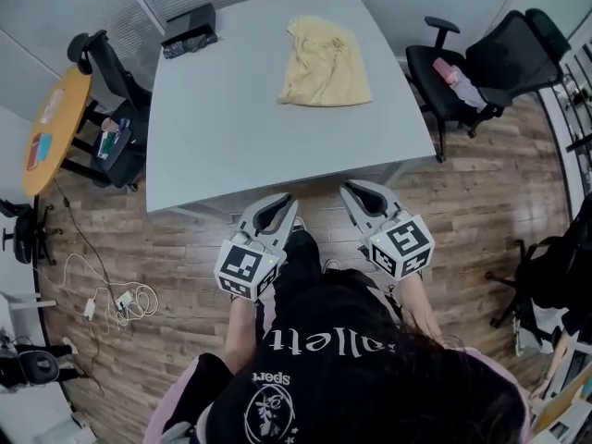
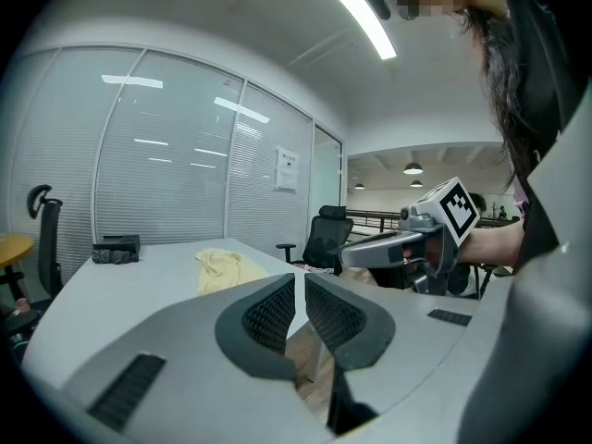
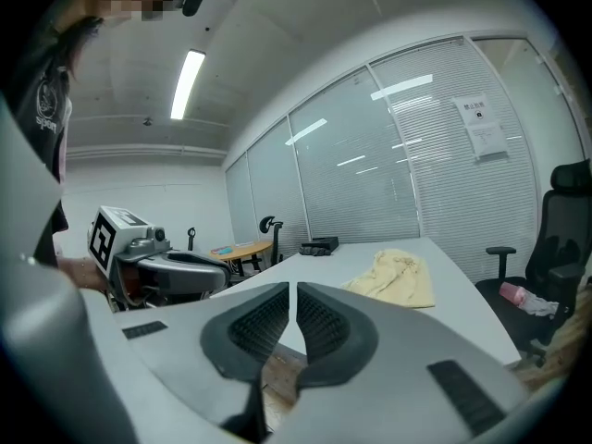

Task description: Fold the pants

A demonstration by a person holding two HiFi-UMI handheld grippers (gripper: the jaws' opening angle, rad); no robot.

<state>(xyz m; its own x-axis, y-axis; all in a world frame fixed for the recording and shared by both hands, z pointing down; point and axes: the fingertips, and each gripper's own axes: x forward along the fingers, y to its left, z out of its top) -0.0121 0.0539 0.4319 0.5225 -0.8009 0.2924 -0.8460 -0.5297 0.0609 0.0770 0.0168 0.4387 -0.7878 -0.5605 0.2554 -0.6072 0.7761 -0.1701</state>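
Grey and broad, the surface (image 1: 231, 128) fills the middle of the head view, with one black chair (image 1: 481, 63) at its right side, another (image 1: 102, 63) at its left, and one round wooden side table (image 1: 55, 128) beyond that. One pair of pale yellow pants (image 1: 324, 63) lies on the far half, right of centre, as a compact rumpled bundle about as wide as it is deep, so no long axis shows plainly. It lies straight ahead of the fingers and well apart from them, across nearly the whole depth of the surface. Two grippers hang at the near edge: the right gripper (image 1: 356, 195) sits nearer the pants, the left gripper (image 1: 277, 203) more toward the middle. Both pairs of fingers are closed on nothing. Such a bundle fits either a loose finished fold or a heap awaiting one. One small black box (image 1: 190, 28) rests on the far left corner.
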